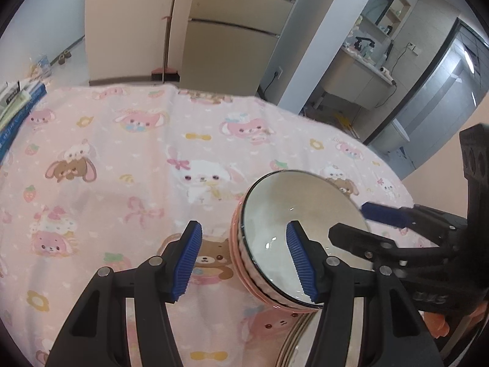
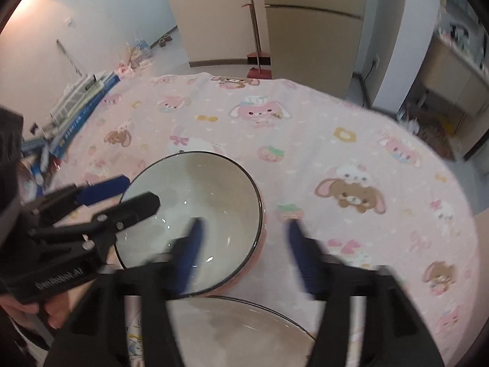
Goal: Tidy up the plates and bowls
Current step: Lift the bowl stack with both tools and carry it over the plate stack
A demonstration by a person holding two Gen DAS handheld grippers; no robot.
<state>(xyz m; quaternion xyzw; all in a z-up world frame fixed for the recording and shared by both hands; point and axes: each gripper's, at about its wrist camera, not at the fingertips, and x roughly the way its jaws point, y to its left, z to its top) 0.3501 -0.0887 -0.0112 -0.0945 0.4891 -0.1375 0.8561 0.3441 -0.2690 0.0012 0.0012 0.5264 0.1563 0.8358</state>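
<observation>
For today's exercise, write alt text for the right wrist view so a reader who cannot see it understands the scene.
A white bowl with a thin black rim and pink outside sits on a pink cartoon-animal tablecloth. The blurred right gripper stands open across the bowl's right rim, and the left gripper reaches in over its left rim. A second dark-rimmed dish lies nearer the camera.

Counted things on the pink cartoon tablecloth (image 1: 107, 159)

There is one stack of bowls (image 1: 293, 244), right of centre in the left wrist view; its pink ribbed sides show about three nested bowls. One stack of plates (image 2: 244, 330) lies at the bottom edge; their number I cannot tell. Two grippers: left gripper (image 1: 244, 263), right gripper (image 2: 244, 253).
</observation>
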